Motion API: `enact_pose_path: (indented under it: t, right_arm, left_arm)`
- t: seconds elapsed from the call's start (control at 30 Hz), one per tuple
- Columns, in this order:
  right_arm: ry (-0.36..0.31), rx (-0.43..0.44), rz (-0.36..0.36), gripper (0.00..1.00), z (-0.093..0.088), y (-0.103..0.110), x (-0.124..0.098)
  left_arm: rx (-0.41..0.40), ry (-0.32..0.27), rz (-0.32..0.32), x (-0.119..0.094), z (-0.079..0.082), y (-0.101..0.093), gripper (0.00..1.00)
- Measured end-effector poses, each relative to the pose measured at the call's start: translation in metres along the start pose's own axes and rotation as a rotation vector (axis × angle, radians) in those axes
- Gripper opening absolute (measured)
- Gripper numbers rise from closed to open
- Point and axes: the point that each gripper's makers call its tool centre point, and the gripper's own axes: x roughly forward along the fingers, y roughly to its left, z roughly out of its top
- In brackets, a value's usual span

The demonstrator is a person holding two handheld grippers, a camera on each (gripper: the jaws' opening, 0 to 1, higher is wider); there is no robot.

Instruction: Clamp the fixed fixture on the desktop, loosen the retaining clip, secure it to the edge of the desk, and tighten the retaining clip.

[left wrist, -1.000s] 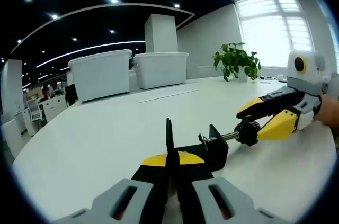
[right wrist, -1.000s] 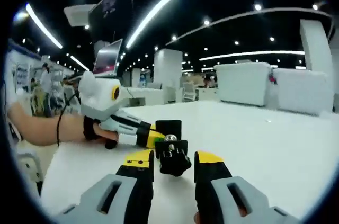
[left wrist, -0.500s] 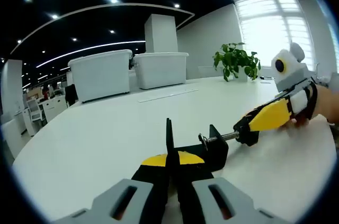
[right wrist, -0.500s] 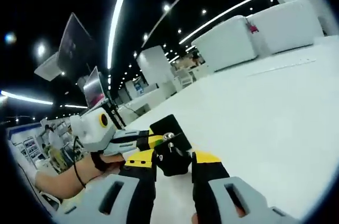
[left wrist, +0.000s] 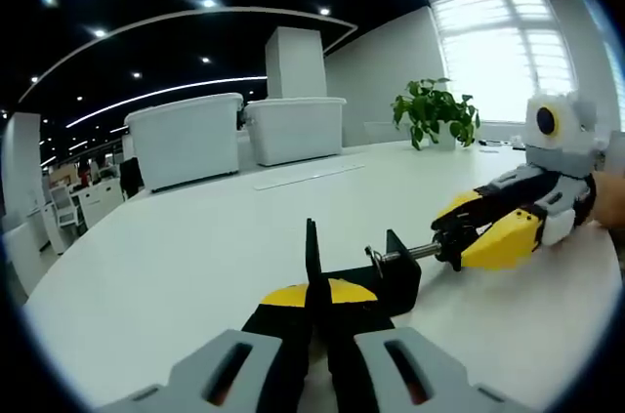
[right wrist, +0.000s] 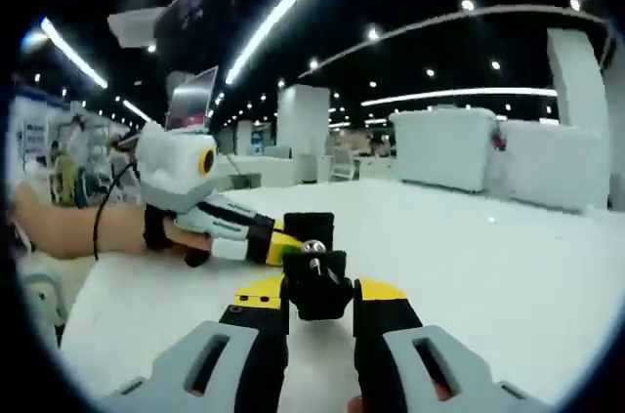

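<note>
A black C-shaped clamp fixture [left wrist: 366,274] stands on the white desk [left wrist: 176,247]. My left gripper [left wrist: 314,298] is shut on its thin upright plate. A threaded screw [left wrist: 405,254] runs out of the fixture's right side to a black knob [left wrist: 451,240]. My right gripper [left wrist: 469,234], black and yellow, comes in from the right and is shut on that knob. In the right gripper view the knob [right wrist: 317,288] sits between my right gripper [right wrist: 319,298] jaws. Beyond it the fixture [right wrist: 309,228] is held by the left gripper [right wrist: 262,243], with a hand [right wrist: 68,227] behind.
Two white storage bins [left wrist: 187,137] [left wrist: 295,126] stand at the far side of the desk, with a potted plant [left wrist: 436,110] to the right near a bright window. Hanging monitors [right wrist: 200,27] and office furniture lie beyond the desk's edge in the right gripper view.
My right gripper rolled about the screw axis with the knob in its jaws half a second ago, then rolled back to level. The left gripper and fixture stayed still.
</note>
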Motion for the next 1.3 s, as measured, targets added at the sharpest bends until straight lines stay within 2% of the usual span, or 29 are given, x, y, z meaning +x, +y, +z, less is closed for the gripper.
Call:
enact_pose_path:
  t: [0.03,0.1,0.13,0.3,0.4,0.5,0.57,0.63,0.67,0.7,0.77,0.87,0.9,1.0,1.07,1.13,1.3]
  right_arm:
    - [0.006,-0.057,-0.01,0.24,-0.003,-0.017,0.008]
    - [0.011,-0.132,-0.019,0.23,-0.005,-0.024,0.013]
    - [0.013,-0.16,-0.022,0.23,-0.005,-0.021,0.012]
    - [0.013,-0.182,-0.019,0.23,-0.004,-0.012,0.01]
    - [0.013,-0.159,-0.013,0.23,-0.004,-0.018,0.013]
    - [0.018,-0.058,0.008,0.23,-0.005,-0.019,0.014]
    - [0.029,0.05,0.035,0.24,-0.008,-0.029,0.017]
    - [0.07,0.178,0.075,0.25,-0.014,-0.028,0.016]
    - [0.083,0.224,0.081,0.28,-0.016,-0.03,0.017]
    - [0.083,0.331,0.078,0.35,-0.015,-0.034,0.014]
    - [0.044,0.487,0.097,0.41,-0.007,-0.034,0.009]
    - [-0.02,0.713,0.134,0.36,0.005,-0.044,0.003]
    - [-0.018,0.736,0.125,0.33,0.003,-0.044,0.0]
    - [0.017,0.727,0.121,0.29,-0.003,-0.042,0.002]
    - [0.053,0.673,0.164,0.3,-0.005,-0.029,0.004]
    - [0.098,0.61,0.15,0.29,-0.013,-0.024,0.006]
    - [0.078,0.657,0.138,0.22,-0.012,-0.024,0.004]
  left_arm:
    - [0.008,-0.003,0.002,0.0,0.0,0.0,0.06]
    - [0.013,-0.004,0.007,-0.001,0.001,0.0,0.07]
    - [0.013,-0.005,0.01,-0.004,0.001,-0.001,0.07]
    - [0.006,-0.002,0.024,-0.003,0.0,0.002,0.07]
    - [0.003,-0.002,0.025,-0.003,0.0,0.002,0.07]
    - [-0.002,0.0,0.024,-0.003,0.0,0.001,0.07]
    - [-0.003,0.0,0.024,-0.002,0.0,0.001,0.07]
    - [-0.005,0.001,0.023,-0.001,0.001,0.002,0.07]
    - [-0.005,0.0,0.022,-0.001,0.001,0.002,0.07]
    - [-0.004,0.0,0.022,0.0,0.001,0.002,0.07]
    - [-0.005,0.0,0.022,0.0,0.002,0.002,0.07]
    - [-0.005,0.0,0.02,0.0,0.001,0.002,0.07]
    - [-0.006,0.001,0.02,0.0,0.001,0.002,0.07]
    - [-0.006,0.001,0.019,0.002,0.001,0.004,0.07]
    - [-0.004,0.0,0.019,0.001,0.001,0.003,0.07]
    - [-0.004,-0.001,0.019,0.0,0.001,0.002,0.07]
    - [-0.009,0.0,0.01,0.0,0.0,0.001,0.07]
